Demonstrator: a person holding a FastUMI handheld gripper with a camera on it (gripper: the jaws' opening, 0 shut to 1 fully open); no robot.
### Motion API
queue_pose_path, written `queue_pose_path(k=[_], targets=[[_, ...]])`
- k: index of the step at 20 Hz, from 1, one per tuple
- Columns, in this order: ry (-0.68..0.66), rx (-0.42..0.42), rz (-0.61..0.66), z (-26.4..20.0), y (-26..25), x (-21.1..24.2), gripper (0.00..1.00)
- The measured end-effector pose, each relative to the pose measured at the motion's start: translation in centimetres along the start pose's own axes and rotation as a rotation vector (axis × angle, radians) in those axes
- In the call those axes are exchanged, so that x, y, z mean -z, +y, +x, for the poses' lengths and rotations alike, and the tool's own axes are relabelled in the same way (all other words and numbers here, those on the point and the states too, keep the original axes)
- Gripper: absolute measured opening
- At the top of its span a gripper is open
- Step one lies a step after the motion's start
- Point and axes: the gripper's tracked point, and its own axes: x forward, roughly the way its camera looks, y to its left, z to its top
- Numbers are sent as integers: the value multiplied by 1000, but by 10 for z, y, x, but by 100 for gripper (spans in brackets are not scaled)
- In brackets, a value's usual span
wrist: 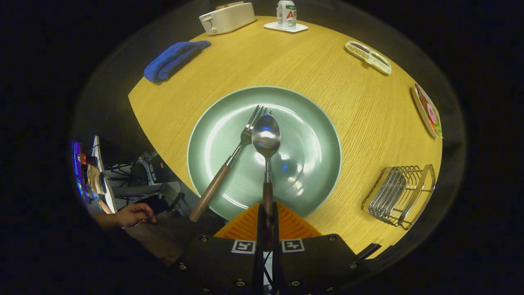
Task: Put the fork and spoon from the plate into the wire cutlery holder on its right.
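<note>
Wood table [311, 61] carries a green plate [303, 192], with the wire holder [403, 194] well off to its right. Spoon [266, 137] and fork [229, 164], steel heads on brown wooden handles, lie on the plate, tines tucked under the spoon bowl. Your gripper [267, 213] is nearly closed, both orange fingers [245, 225] pinching the spoon handle.

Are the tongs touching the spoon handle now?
Touching. The gripper view shows the tongs closed on the spoon, its wooden handle pinched between both orange fingers with no gap, above the green plate.
</note>
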Motion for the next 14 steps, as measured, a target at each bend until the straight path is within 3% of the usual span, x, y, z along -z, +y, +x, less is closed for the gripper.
queue_pose_path(k=[6, 7, 10, 14], targets=[[6, -44, 36, -10, -9, -2, 9], [2, -51, 51, -12, -12, -2, 1], [6, -54, 71, -14, -20, -5, 1], [48, -81, 20, -52, -36, 5, 1]])
